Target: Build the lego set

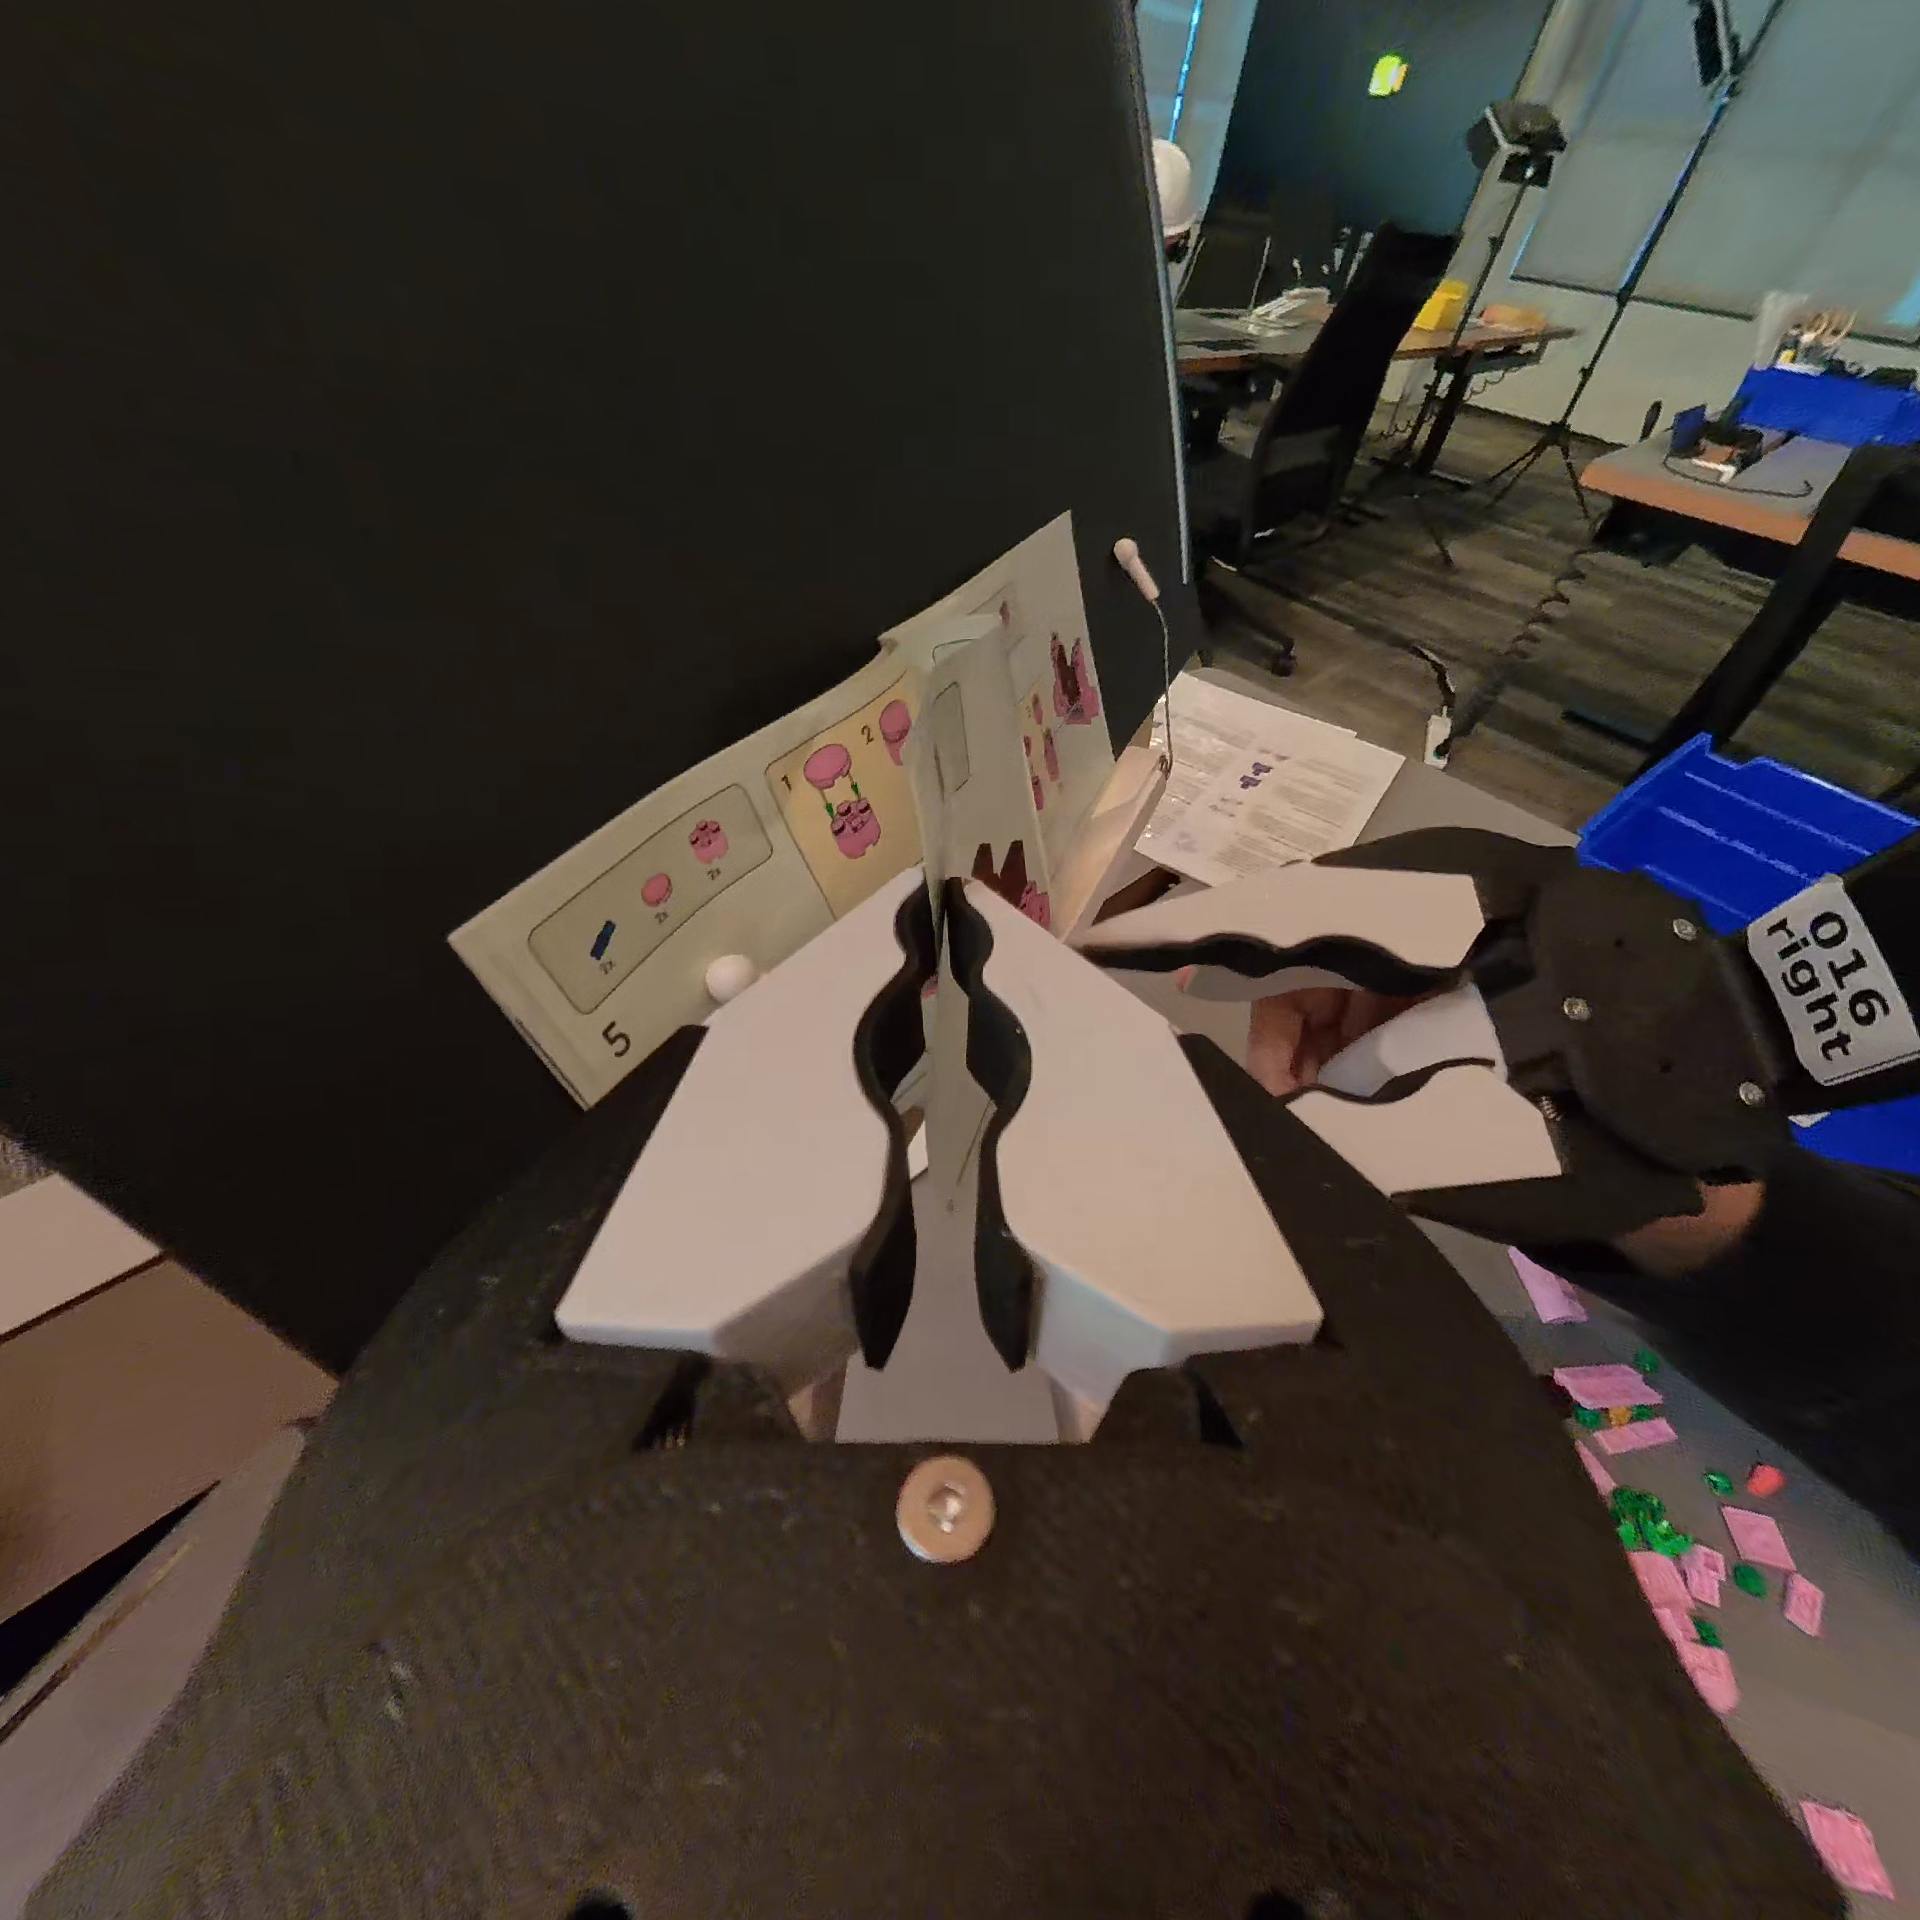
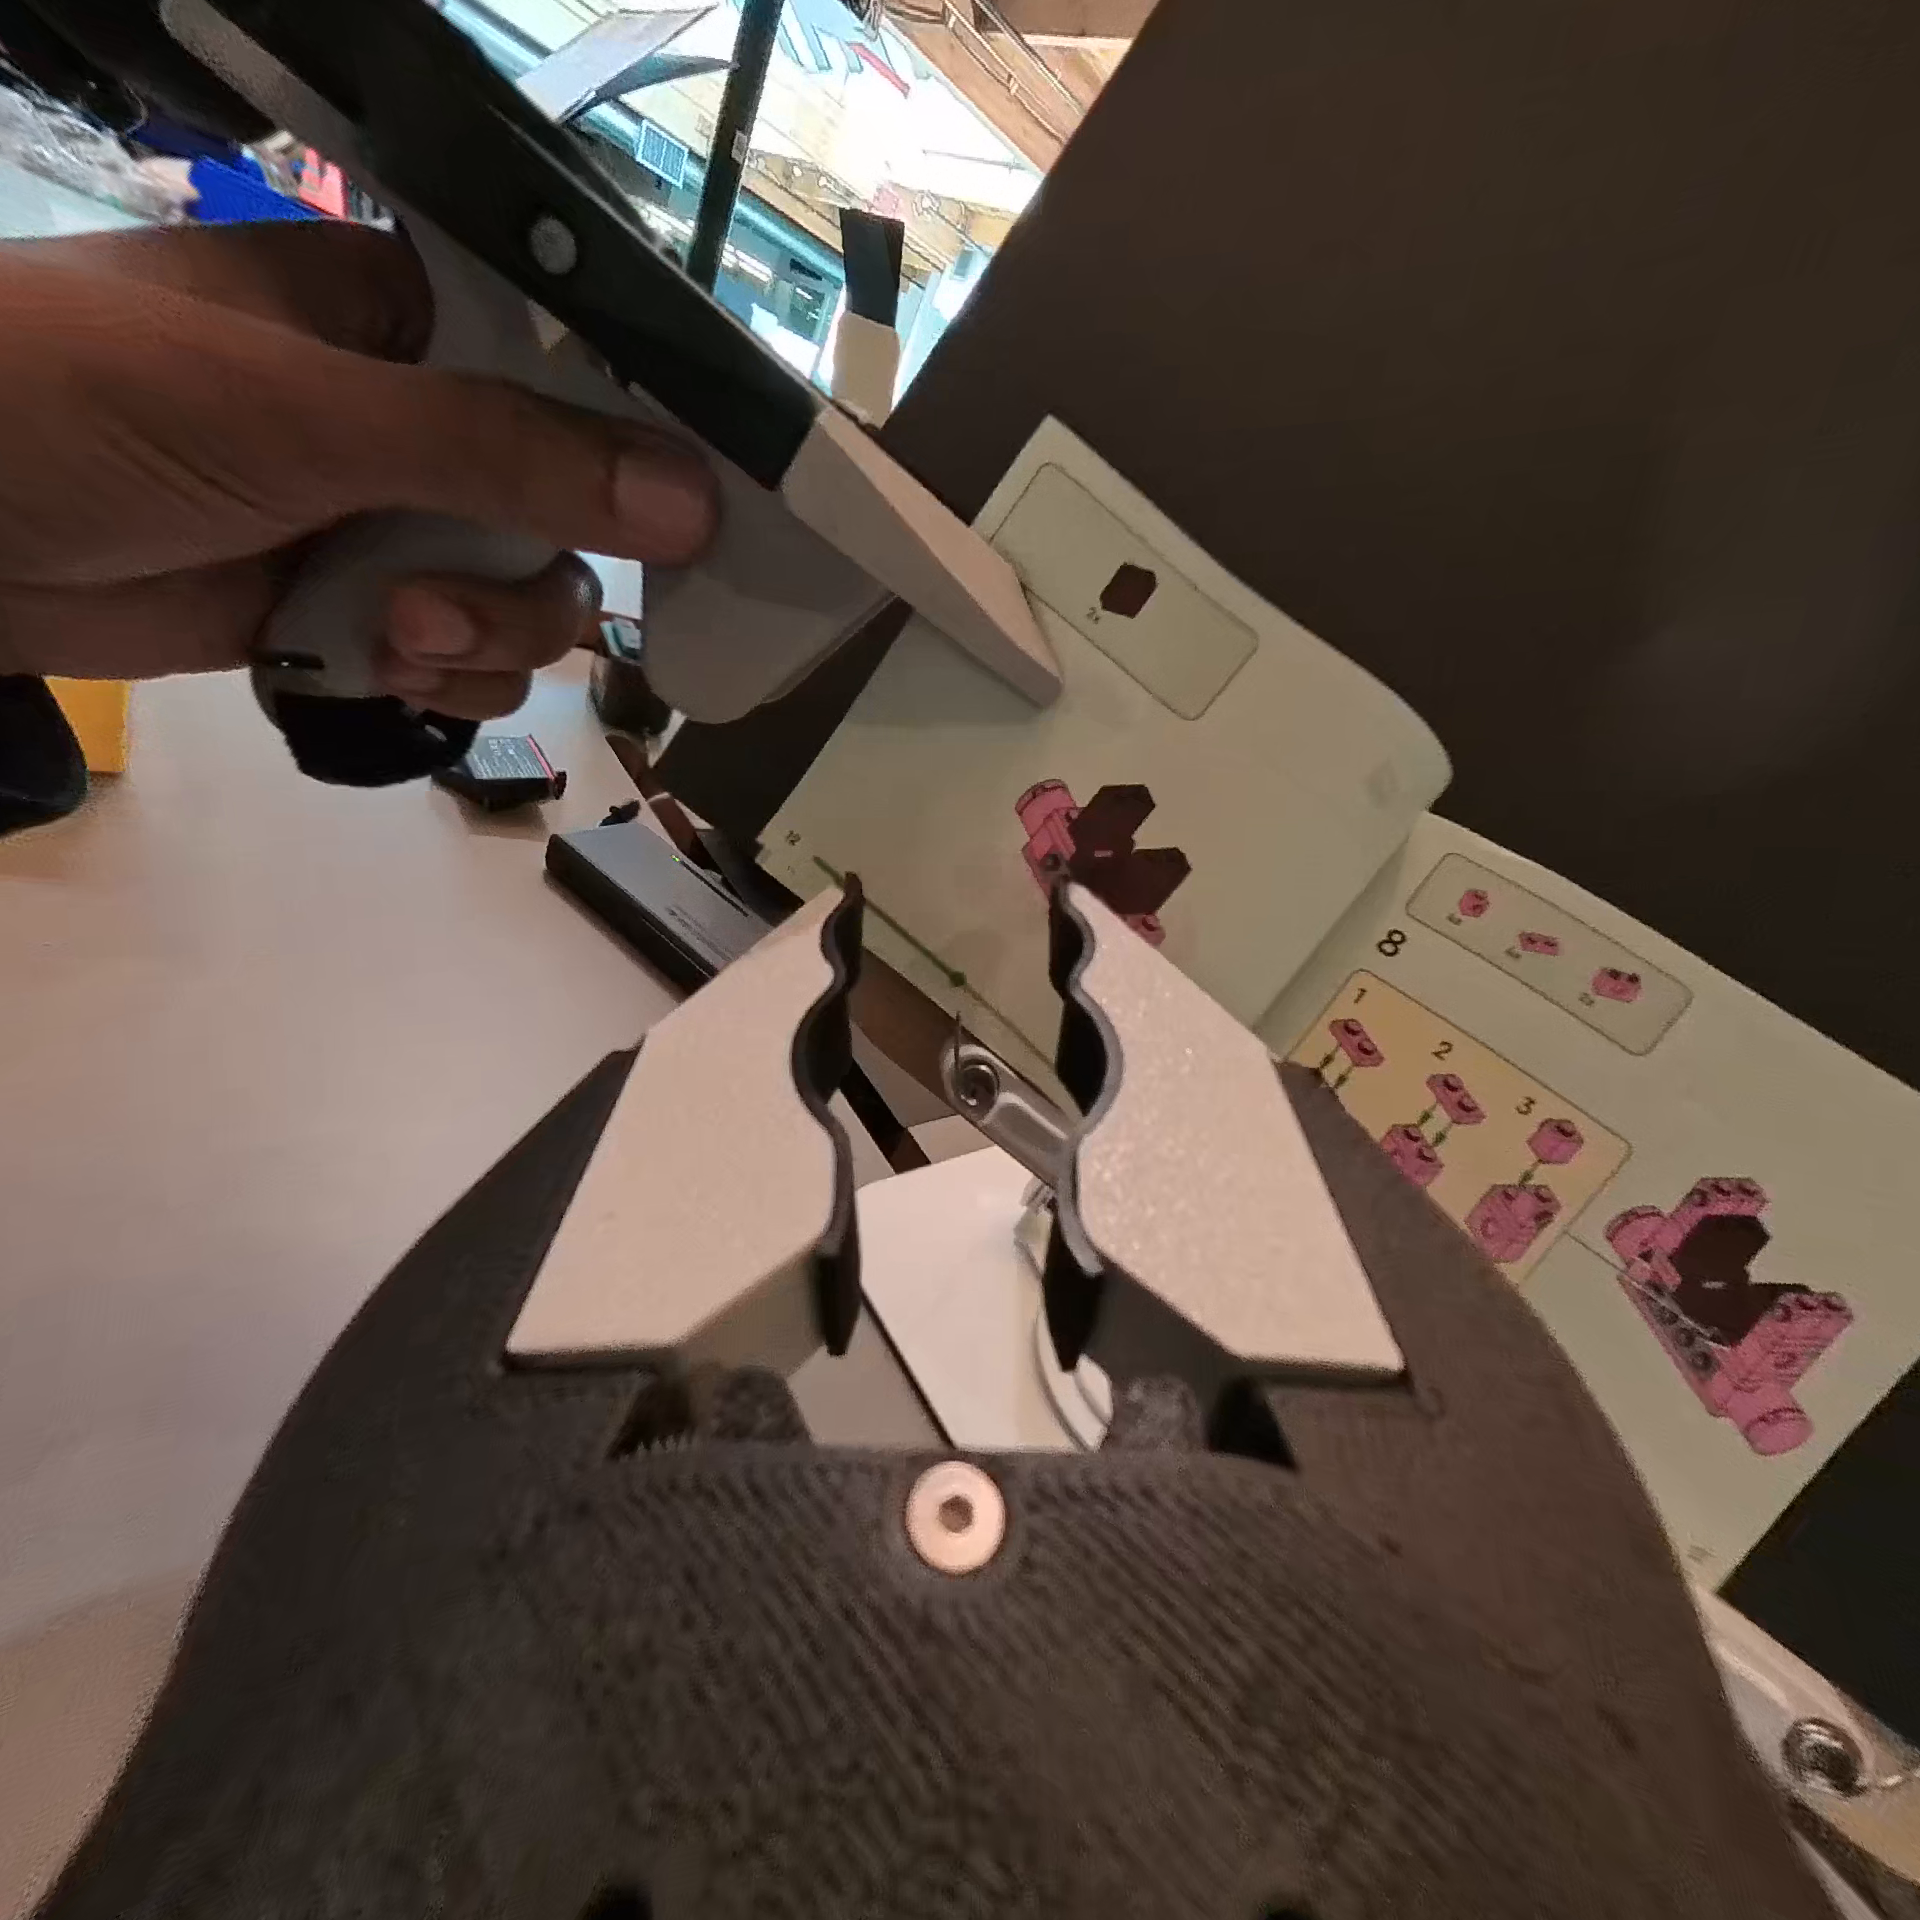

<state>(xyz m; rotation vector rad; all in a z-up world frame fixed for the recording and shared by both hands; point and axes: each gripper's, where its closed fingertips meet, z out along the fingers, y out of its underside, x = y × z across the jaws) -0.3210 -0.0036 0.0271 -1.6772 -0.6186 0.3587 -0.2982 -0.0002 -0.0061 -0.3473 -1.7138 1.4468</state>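
The instruction booklet [image 1: 665, 883] stands open against a black panel. My left gripper [image 1: 945, 920] is shut on one of its pages [image 1: 961, 748], which I see edge-on and lifted upright. In the right wrist view the left gripper [image 2: 1023, 670] pinches the top of that page [image 2: 1143, 748], with a hand on its handle. My right gripper [image 2: 956, 904] is open and empty, close in front of the booklet's lower edge; it also shows in the left wrist view [image 1: 1184, 1018]. Loose pink and green Lego pieces [image 1: 1662, 1538] lie on the grey table at the lower right.
A metal clip [image 2: 997, 1091] on a white stand [image 2: 935, 1247] is at the booklet's foot. A blue bin [image 1: 1745, 821] and a printed sheet [image 1: 1268, 790] lie to the right. A black device [image 2: 665, 914] lies on the table. A cardboard box [image 1: 104, 1403] is at the left. Across from one pair of fingers to the other is roughly 4 cm. Between my right fingertips and the metal clip [image 2: 997, 1091] there is roughly 5 cm.
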